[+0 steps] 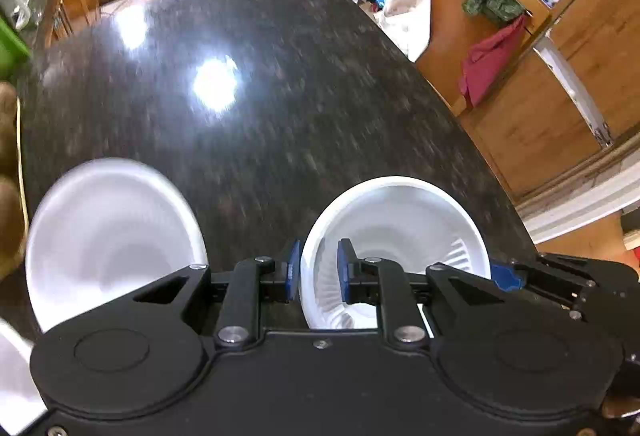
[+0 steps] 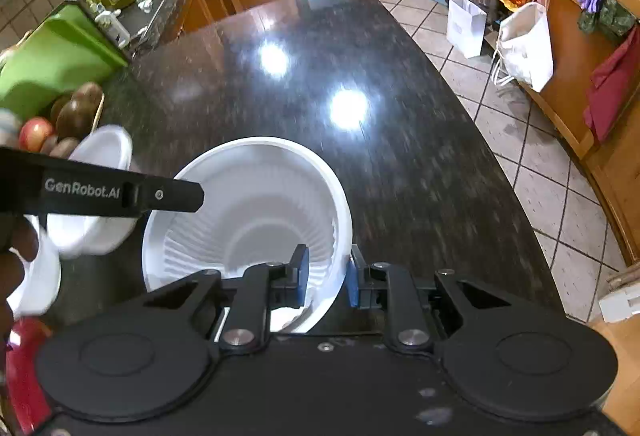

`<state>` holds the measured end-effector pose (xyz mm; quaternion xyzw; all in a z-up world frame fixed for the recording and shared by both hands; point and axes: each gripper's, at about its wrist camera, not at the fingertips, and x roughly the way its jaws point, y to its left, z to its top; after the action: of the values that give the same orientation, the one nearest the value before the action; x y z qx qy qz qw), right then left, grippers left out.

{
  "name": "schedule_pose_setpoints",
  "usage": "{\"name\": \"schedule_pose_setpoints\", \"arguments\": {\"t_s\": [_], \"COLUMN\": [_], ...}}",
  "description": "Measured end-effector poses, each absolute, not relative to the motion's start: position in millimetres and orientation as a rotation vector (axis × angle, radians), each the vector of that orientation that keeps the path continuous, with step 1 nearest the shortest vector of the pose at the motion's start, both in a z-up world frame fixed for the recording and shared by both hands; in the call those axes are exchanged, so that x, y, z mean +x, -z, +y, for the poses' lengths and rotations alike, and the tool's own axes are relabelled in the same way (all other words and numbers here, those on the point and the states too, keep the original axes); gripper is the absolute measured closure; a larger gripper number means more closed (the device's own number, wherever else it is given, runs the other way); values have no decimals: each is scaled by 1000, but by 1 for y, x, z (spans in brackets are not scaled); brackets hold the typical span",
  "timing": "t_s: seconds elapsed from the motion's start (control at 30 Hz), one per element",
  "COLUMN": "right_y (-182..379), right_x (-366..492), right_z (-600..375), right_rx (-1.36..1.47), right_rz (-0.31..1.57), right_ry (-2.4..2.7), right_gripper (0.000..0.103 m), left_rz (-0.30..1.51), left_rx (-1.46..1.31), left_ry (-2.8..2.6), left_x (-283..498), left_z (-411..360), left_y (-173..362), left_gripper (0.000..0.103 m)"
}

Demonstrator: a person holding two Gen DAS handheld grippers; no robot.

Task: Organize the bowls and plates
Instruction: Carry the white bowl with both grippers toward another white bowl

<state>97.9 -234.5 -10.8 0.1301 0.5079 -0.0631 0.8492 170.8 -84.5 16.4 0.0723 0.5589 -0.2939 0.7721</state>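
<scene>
Dark speckled stone counter [image 2: 360, 47], polished (two lamp glares on it). Landmark: ribbed white bowl [image 2: 256, 203] near its front edge. Left of that bowl, just beside it, a 2nd white bowl [image 2: 102, 155], blurred. Further left, at the counter's edge, fruit [image 2: 72, 115] w/ a green bin [image 2: 52, 55] behind. Far half beyond the bowl is bare stone.

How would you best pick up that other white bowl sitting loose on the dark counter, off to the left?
By its thin rim, I'd guess. The loose bowl is wide, smooth and open-topped, so one finger goes inside and one outside the wall, coming from its near edge, just as the left gripper pinches the ribbed bowl.
</scene>
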Motion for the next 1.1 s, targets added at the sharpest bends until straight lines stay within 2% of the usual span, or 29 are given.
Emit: {"name": "schedule_pose_setpoints", "arguments": {"t_s": [0.57,1.1], "right_y": [5,3], "right_x": [-14,-41], "right_z": [-209,-200], "right_rx": [282,238], "right_rz": [1141,1124], "right_ry": [81,91], "right_gripper": [81,80], "left_rz": [1225,1183], "left_rx": [74,64], "left_ry": [550,416], "left_x": [44,17], "left_z": [-50,-38], "left_y": [-19,-19], "left_gripper": [78,78]}}
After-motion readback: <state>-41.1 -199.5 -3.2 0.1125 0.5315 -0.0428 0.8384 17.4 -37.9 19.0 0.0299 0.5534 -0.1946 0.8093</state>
